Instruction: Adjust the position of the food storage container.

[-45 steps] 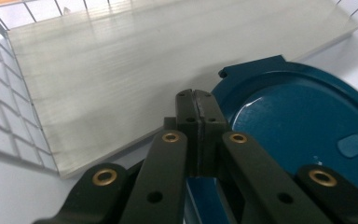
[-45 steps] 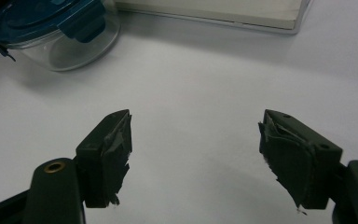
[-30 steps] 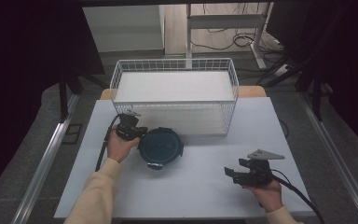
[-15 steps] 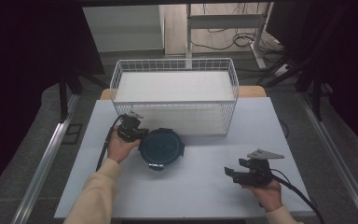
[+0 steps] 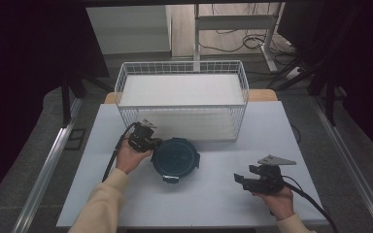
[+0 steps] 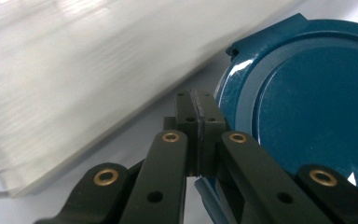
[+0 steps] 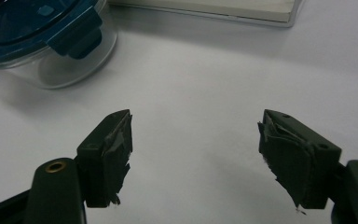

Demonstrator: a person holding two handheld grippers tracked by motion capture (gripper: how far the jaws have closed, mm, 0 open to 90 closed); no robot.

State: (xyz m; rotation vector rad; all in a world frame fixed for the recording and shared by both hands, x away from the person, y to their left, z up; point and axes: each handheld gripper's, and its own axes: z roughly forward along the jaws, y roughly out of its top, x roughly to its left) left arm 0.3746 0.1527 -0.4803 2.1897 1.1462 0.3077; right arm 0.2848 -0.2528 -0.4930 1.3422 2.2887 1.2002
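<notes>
A round clear container with a dark blue clip-on lid stands on the white table in front of the wire basket. My left gripper is at its left edge, jaws shut pad to pad. In the left gripper view the shut left gripper lies against the lid at its rim, and a blue latch flap shows just beneath the jaws. My right gripper rests at the table's front right, open and holding nothing. Seen through the open right gripper is bare table, with the container farther off.
A white wire basket with a white liner stands at the back of the table, just behind the container. Metal rails run along both sides of the table, with dark floor and cables beyond.
The left hand and its gripper have edged a little to the right, against the container. The right gripper has kept still.
</notes>
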